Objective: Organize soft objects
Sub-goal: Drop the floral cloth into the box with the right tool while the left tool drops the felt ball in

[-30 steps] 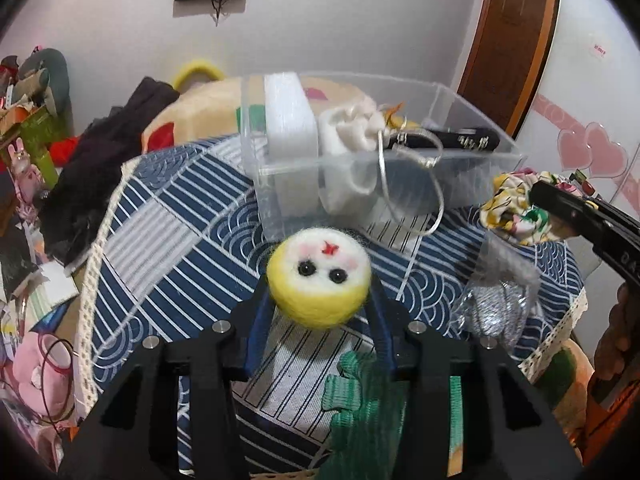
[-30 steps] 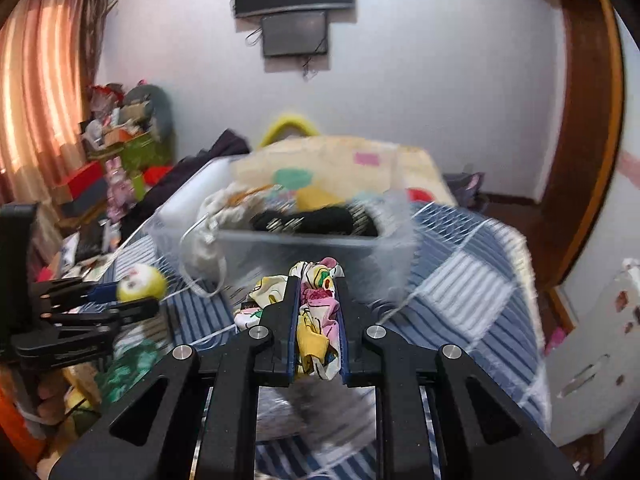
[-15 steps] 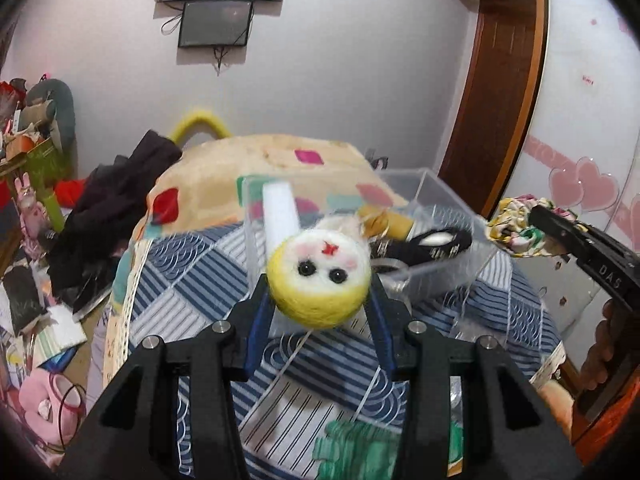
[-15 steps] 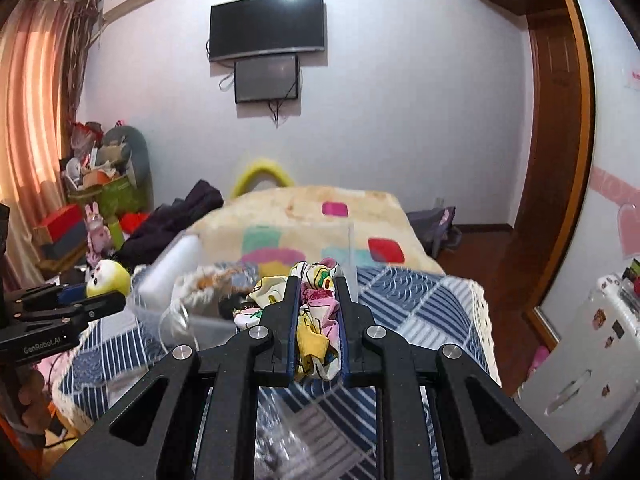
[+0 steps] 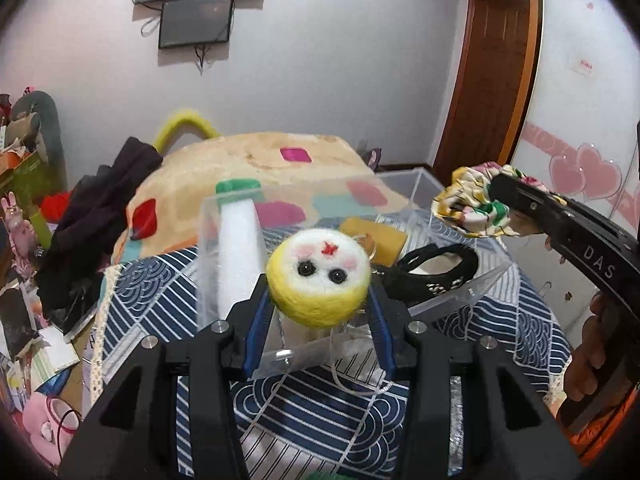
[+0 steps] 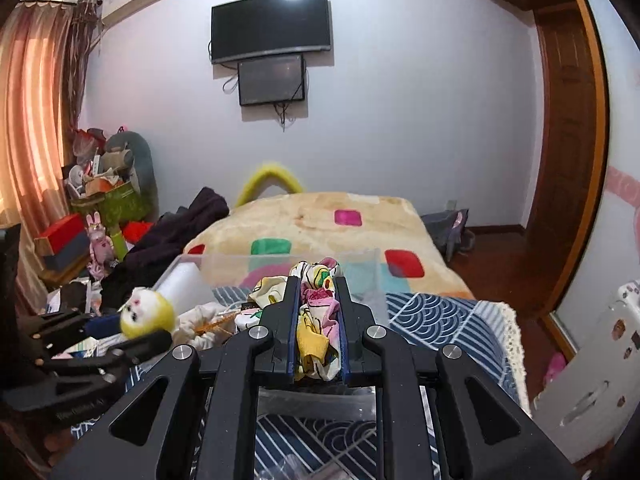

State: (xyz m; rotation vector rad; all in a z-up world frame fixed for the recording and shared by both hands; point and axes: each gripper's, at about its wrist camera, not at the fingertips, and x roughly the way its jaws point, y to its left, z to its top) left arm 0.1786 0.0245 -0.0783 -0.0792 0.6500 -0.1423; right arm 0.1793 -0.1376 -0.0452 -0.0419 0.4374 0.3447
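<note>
My left gripper (image 5: 318, 300) is shut on a yellow and white felt ball with a face (image 5: 318, 280) and holds it above the near wall of a clear plastic box (image 5: 468, 298). The ball also shows in the right wrist view (image 6: 146, 314). My right gripper (image 6: 318, 312) is shut on a floral fabric scrunchie (image 6: 316, 332), held over the box's right side; it shows in the left wrist view (image 5: 474, 208). Inside the box are a white foam roll (image 5: 238, 248), a black headband (image 5: 436, 268) and a yellow sponge (image 5: 376, 234).
The box stands on a table with a blue and white patterned cloth (image 5: 316, 412). A bed with a cream blanket (image 6: 320, 224) lies behind. Dark clothes (image 5: 96, 216) and clutter sit at the left. A wooden door (image 6: 568, 120) is at the right.
Both grippers rose and moved forward over the clear box, each still holding its object. The box now sits lower and closer in both views.
</note>
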